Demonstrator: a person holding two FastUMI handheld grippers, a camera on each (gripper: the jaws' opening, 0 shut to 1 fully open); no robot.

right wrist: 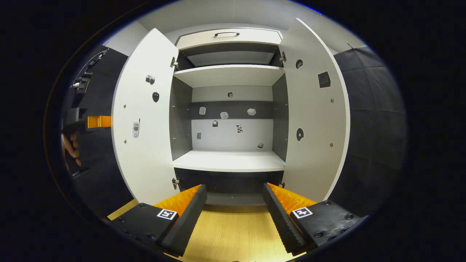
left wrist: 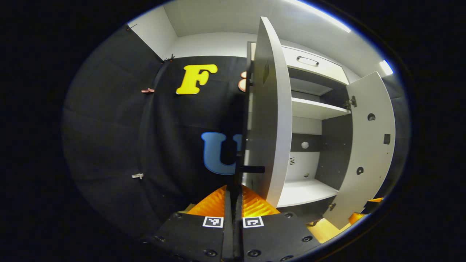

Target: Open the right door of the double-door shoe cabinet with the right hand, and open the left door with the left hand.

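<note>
Standing wide open on both sides, the shoe cabinet (right wrist: pixel 229 109) sits dead centre in the right gripper view, on a light wood floor (right wrist: pixel 233 233). Its left door (right wrist: pixel 143 120) is swung out toward the camera with a few little stickers on its inner face, and the right door (right wrist: pixel 315 120) is swung out the same way on the other side. Inside you can see an upper shelf (right wrist: pixel 229 74) and a lower shelf (right wrist: pixel 229 160), both bare, plus some small stickers on the back panel. Above the doors there's a drawer (right wrist: pixel 229 36) with a dark handle. The right gripper (right wrist: pixel 235 203) hangs in front of the opening, jaws well apart, touching nothing. Over in the left gripper view, the left gripper (left wrist: pixel 233 203) is right at the outer edge of the left door, which is seen almost edge-on, and its jaws are closed together around the dark door handle (left wrist: pixel 240 171), so it looks clamped on that. Off at the far left of the right gripper view you can catch a hand (right wrist: pixel 69 145) holding the left gripper.
</note>
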